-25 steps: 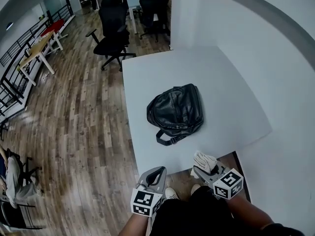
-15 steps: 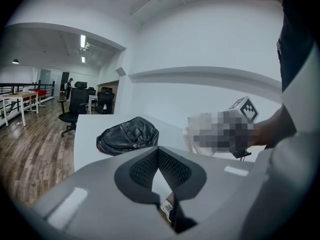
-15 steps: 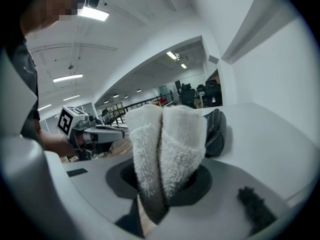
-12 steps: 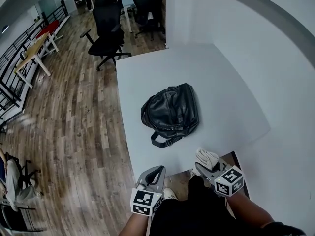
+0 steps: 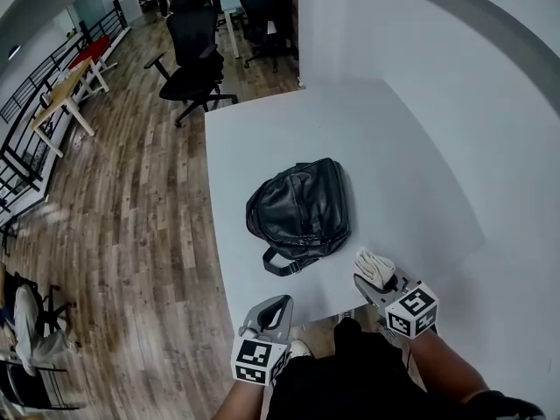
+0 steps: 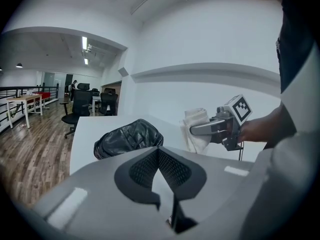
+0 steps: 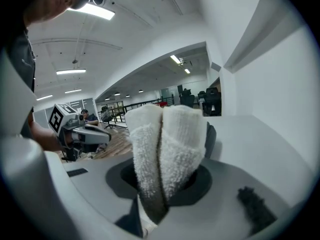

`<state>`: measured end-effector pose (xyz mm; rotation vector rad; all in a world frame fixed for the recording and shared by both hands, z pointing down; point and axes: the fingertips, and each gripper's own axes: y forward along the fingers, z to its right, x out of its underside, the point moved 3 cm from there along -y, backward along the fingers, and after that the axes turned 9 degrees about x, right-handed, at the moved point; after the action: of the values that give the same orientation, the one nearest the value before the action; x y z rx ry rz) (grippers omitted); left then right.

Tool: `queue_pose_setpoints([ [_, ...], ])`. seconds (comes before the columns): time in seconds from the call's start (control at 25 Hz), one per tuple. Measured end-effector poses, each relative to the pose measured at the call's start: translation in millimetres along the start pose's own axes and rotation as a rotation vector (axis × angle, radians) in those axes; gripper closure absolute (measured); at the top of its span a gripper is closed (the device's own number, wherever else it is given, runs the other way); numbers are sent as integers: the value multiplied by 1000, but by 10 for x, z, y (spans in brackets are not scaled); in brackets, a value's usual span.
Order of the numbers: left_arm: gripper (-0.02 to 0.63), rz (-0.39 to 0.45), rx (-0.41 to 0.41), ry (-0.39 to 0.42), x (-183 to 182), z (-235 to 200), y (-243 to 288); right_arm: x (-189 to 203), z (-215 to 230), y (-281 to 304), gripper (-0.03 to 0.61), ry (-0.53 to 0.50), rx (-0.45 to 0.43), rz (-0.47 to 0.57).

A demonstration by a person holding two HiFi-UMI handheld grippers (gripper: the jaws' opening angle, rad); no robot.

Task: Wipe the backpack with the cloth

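A black leather backpack [image 5: 300, 208] lies on the white table [image 5: 394, 156], its strap loop toward the near edge; it also shows in the left gripper view [image 6: 127, 136]. My right gripper [image 5: 372, 276] is shut on a folded white cloth [image 5: 376, 266], held just above the table's near edge, to the right of the backpack. In the right gripper view the cloth [image 7: 167, 146] fills the gap between the jaws. My left gripper [image 5: 273, 311] hangs off the table's near-left corner, shut with nothing in it, as its own view [image 6: 161, 184] shows.
Wooden floor [image 5: 131, 208] runs left of the table. Black office chairs [image 5: 197, 46] stand beyond the far-left corner, with more desks behind. A white wall [image 5: 490, 129] borders the table on the right.
My right gripper with the cloth has moved forward over the table's near edge, closer to the backpack. The left gripper has stayed put.
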<state>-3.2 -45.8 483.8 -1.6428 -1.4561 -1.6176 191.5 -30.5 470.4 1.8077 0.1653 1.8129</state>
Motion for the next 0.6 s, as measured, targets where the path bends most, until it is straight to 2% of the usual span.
queue_pose_setpoints([
  [0.6,607,-71,-53,6,-262,-188,837,-341,1503,769,477,-119,100,11],
])
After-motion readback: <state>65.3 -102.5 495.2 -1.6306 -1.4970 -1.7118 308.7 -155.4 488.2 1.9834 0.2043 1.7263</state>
